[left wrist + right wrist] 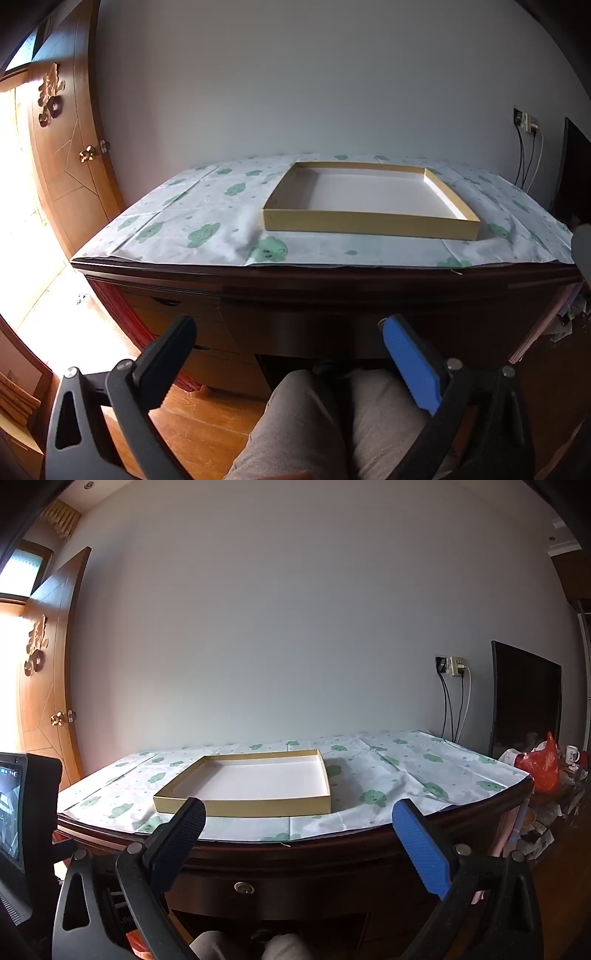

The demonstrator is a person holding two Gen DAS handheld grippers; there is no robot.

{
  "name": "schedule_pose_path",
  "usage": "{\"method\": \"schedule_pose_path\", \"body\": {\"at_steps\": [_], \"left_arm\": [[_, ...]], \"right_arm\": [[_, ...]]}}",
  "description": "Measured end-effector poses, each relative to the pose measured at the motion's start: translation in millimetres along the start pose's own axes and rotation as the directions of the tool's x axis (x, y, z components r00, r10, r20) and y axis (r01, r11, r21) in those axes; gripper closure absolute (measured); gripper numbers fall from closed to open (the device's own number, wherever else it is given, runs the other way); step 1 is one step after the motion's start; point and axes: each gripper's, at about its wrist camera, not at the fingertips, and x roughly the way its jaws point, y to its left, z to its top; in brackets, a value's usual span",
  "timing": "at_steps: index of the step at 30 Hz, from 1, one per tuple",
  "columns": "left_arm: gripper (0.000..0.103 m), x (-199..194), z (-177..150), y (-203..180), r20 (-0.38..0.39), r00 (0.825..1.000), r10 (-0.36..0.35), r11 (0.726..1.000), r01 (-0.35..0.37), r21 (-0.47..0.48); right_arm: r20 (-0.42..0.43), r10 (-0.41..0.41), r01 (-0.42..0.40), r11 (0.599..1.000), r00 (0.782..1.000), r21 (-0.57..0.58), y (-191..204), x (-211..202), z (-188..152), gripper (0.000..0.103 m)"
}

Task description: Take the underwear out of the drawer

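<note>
Both claws, left claw (pixel 288 332) and right claw (pixel 299 816), gape empty; best hook the shut drawer (pixel 295 886) by its knob (pixel 244 887), lower centre, pulling straight.

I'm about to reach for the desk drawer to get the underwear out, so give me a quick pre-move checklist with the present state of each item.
1. Left gripper open and holding nothing: ok.
2. Right gripper open and holding nothing: ok.
3. Centre drawer located, round knob in view: ok, drawer is shut.
4. Path to the knob free: ok, nothing stands between the right gripper and it.
5. Place to put things: shallow box on the patterned cloth is empty: ok.
6. Underwear inside the drawer: cannot tell while it is shut.
</note>
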Motion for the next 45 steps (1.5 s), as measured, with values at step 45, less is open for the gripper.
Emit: {"method": "schedule_pose_path", "body": {"at_steps": [45], "left_arm": [[0.0, -4, -15, 9, -0.041, 0.999, 0.024, 0.999, -0.025, -0.041]], "right_arm": [[0.003, -0.008, 0.008, 1.0, 1.0, -0.005, 0, -1, 2, 0.001]]}}
